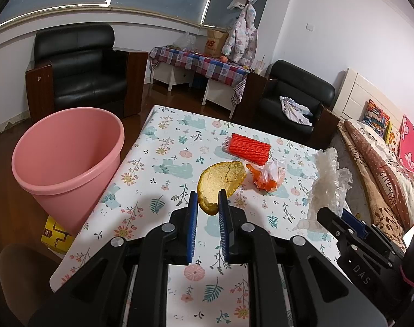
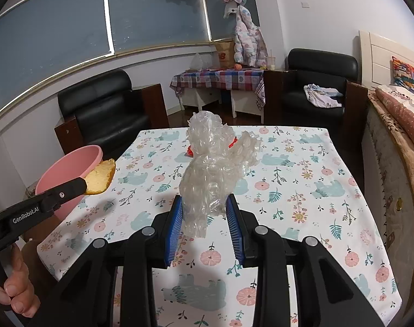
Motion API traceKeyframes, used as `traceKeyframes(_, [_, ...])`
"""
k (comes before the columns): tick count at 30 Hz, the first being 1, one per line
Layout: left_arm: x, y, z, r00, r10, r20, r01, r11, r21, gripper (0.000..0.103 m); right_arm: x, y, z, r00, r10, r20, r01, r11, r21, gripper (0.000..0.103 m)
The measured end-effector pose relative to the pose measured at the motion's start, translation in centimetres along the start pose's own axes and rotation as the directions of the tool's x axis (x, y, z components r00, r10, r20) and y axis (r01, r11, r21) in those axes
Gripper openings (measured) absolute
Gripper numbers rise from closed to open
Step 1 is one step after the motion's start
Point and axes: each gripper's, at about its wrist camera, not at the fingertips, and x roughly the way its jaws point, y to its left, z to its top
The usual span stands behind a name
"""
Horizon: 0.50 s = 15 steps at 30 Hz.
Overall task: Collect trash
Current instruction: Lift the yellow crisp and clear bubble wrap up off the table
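My left gripper [image 1: 208,200] is shut on a yellow fruit peel [image 1: 220,181], lifted above the flowered table [image 1: 141,179]. From the right wrist view the same peel [image 2: 102,177] shows at the tip of the left gripper [image 2: 83,186], close to the pink bin [image 2: 68,171]. My right gripper [image 2: 204,207] is shut on a crumpled clear plastic wrap [image 2: 212,171], held up over the table; that wrap [image 1: 326,185] also appears at the right of the left wrist view. A red ribbed wrapper [image 1: 249,148] and an orange-and-white crumpled bag [image 1: 269,175] lie on the table. The pink bin [image 1: 65,163] stands on the floor left of the table.
Black armchairs [image 1: 81,73] [image 1: 291,95] stand behind the table, with a checked side table [image 1: 201,62] between them. A bed with blankets [image 1: 378,169] runs along the right. A yellow box [image 1: 55,235] lies by the bin. A person's hand [image 2: 19,291] holds the left gripper's handle.
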Motion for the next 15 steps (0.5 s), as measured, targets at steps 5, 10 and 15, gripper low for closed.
traceKeyframes(5, [-0.7, -0.4, 0.2, 0.999, -0.01, 0.036, 0.009, 1.0, 0.024, 0.014, -0.7, -0.2, 0.2, 0.999, -0.013, 0.045, 0.013, 1.0, 0.018, 0.032])
traceKeyframes(10, [-0.9, -1.0, 0.2, 0.998, -0.034, 0.055, 0.032, 0.998, 0.051, 0.014, -1.1, -0.3, 0.4, 0.998, -0.023, 0.063, 0.022, 1.0, 0.018, 0.032])
traceKeyframes(15, [-1.2, -0.9, 0.3, 0.997, -0.041, 0.065, 0.038, 0.998, 0.048, 0.014, -1.3, -0.1, 0.4, 0.997, -0.021, 0.072, 0.021, 1.0, 0.008, 0.032])
